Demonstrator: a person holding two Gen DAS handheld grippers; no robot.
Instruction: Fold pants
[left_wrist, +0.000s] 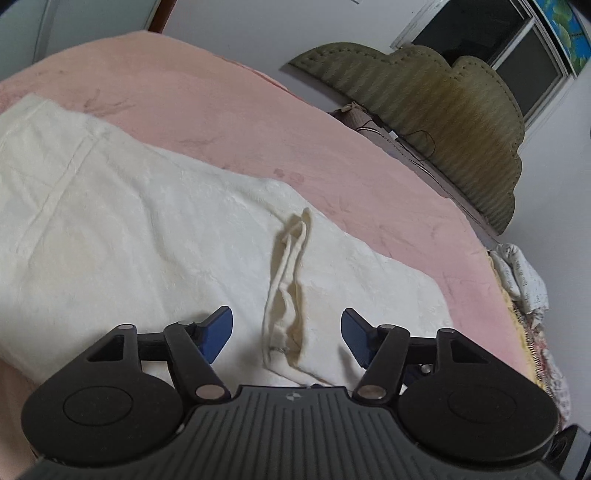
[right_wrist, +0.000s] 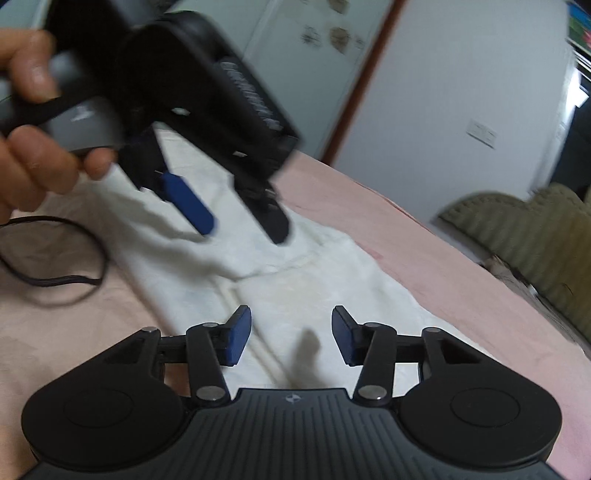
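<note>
Cream-white pants (left_wrist: 129, 229) lie spread flat on a pink bed cover (left_wrist: 229, 122). A drawstring (left_wrist: 286, 280) trails across the cloth near their waist end. My left gripper (left_wrist: 287, 338) hovers just above that end, open, blue pads (left_wrist: 218, 338) apart with only the drawstring below the gap. In the right wrist view the same pants (right_wrist: 314, 280) run away from the camera. My right gripper (right_wrist: 291, 334) is open above them with nothing between its pads. The left gripper (right_wrist: 245, 225), blurred, hangs over the pants at upper left, held by a hand (right_wrist: 33, 122).
An olive padded headboard (left_wrist: 443, 122) stands against the white wall beyond the bed. Patterned bedding (left_wrist: 524, 280) is bunched at the bed's right edge. A black cable (right_wrist: 55, 254) loops on the cover at left. A door frame (right_wrist: 362, 77) and wall switch (right_wrist: 480, 133) are behind.
</note>
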